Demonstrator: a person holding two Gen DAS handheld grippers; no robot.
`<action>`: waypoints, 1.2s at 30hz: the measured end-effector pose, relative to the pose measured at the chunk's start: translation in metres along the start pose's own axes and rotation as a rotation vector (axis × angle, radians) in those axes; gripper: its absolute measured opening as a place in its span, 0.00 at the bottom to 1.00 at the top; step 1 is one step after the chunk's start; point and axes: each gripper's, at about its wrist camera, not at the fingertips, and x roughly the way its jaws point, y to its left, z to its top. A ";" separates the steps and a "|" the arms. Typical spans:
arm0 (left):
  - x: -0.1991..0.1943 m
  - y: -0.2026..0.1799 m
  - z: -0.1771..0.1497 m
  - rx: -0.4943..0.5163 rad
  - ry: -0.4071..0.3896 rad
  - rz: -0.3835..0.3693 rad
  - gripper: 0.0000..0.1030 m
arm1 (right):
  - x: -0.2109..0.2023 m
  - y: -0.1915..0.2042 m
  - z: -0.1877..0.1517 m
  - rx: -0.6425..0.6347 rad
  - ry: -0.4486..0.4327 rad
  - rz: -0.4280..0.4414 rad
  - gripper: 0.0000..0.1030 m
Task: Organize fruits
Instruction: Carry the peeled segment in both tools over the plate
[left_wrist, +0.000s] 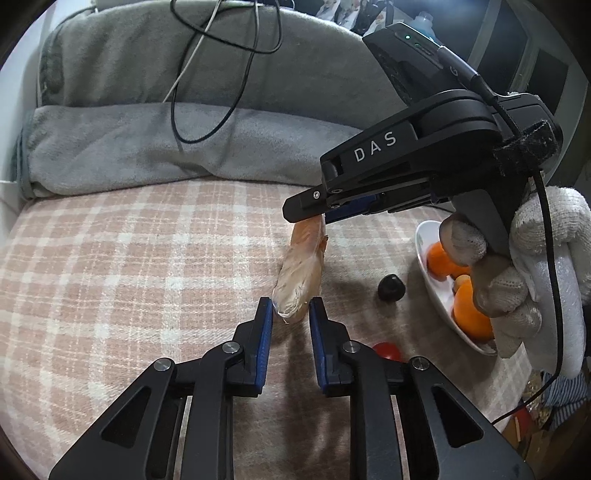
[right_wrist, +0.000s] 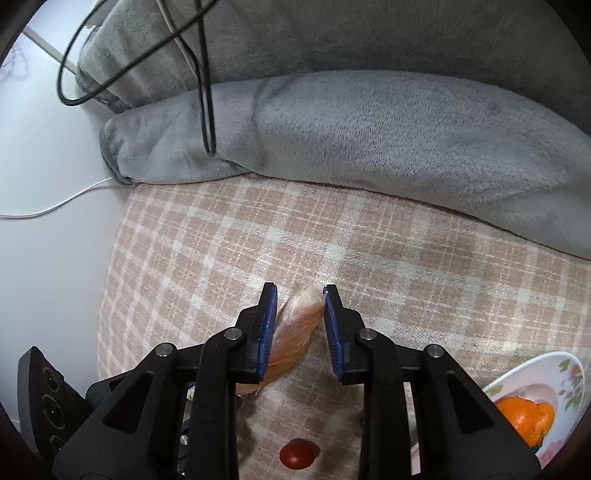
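Gripping opposite ends of one pale, plastic-wrapped oblong fruit, both tongs are narrow: the left tongs pinch its near end at lower centre of the left view, the right tongs its far end. Low in the right view lies one red fruit. Right of the wrapped fruit, one dark fruit sits on the checked bed cover. Beyond, one white dish holds two oranges. Farthest, a grey blanket.
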 end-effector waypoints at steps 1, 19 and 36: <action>-0.002 -0.001 0.000 0.003 -0.004 0.001 0.18 | -0.002 0.000 0.000 0.000 -0.004 0.002 0.26; -0.033 -0.043 -0.001 0.070 -0.058 -0.023 0.18 | -0.057 -0.013 -0.025 -0.004 -0.079 -0.005 0.26; -0.027 -0.100 0.003 0.170 -0.062 -0.109 0.18 | -0.113 -0.076 -0.063 0.084 -0.152 -0.027 0.26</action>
